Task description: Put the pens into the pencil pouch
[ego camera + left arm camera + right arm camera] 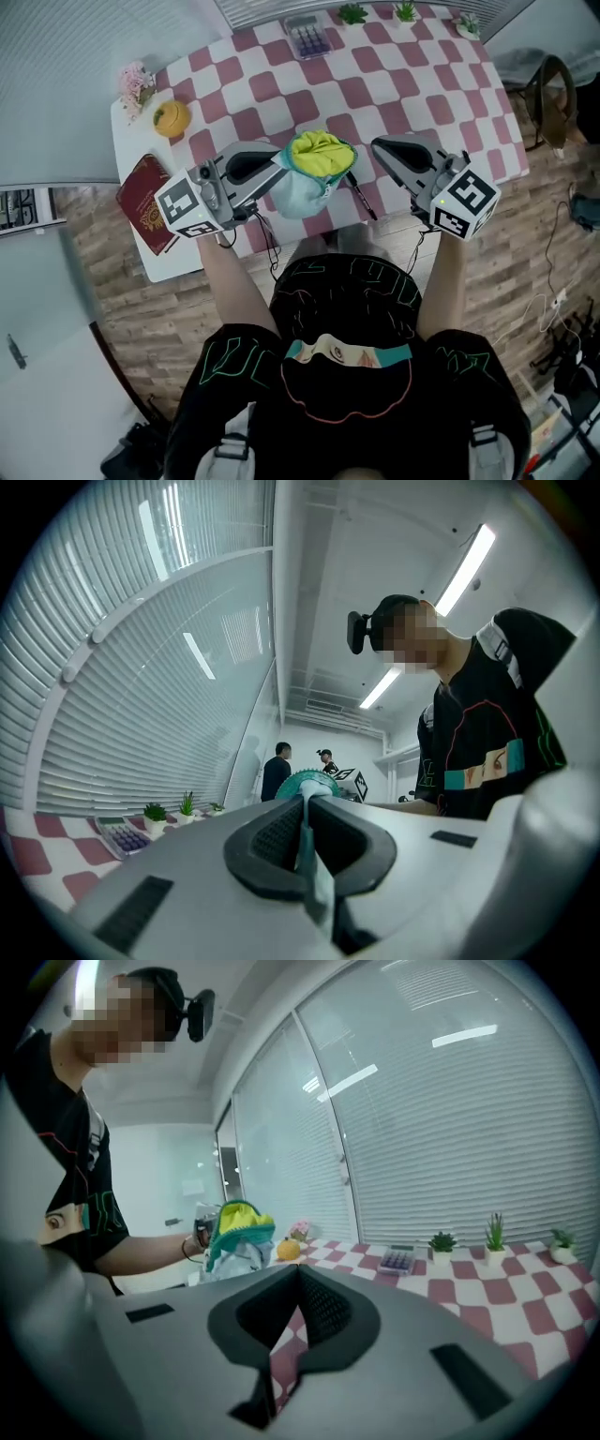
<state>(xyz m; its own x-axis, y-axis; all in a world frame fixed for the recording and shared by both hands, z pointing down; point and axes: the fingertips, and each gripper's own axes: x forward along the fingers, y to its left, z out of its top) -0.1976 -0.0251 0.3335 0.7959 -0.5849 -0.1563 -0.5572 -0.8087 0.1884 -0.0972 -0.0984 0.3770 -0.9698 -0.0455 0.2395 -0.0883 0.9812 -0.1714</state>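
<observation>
- Head view: we find the left hand-held gripper [279, 171] closed on the left rim of the pencil pouch [314, 173]. The pouch sits at the near edge of the bench [422, 84]. Its mouth faces up and stands open, showing a yellow lining.
- Head view: the right hand-held gripper [378, 144] is just to the right of the pouch and apart from it. One dark pen [362, 199] lies on the checked cloth between the pouch and this gripper, close to the near edge.
- Head view: a red booklet [143, 203] lies at the left end of the bench, well apart from the pouch. A calculator [307, 36] sits at the far edge.
- Left gripper view: we see the jaws of the left hand-held gripper [305, 803] pressed together on a thin teal strip of pouch fabric. The pouch [302, 782] bulges just beyond the tips.
- Right gripper view: the jaws of the right hand-held gripper [298, 1274] meet at the tips, and we see nothing gripped between them. The pouch [234, 1232] appears beyond them to the upper left, mouth open. The calculator [397, 1258] rests on the bench [525, 1307] further off.
</observation>
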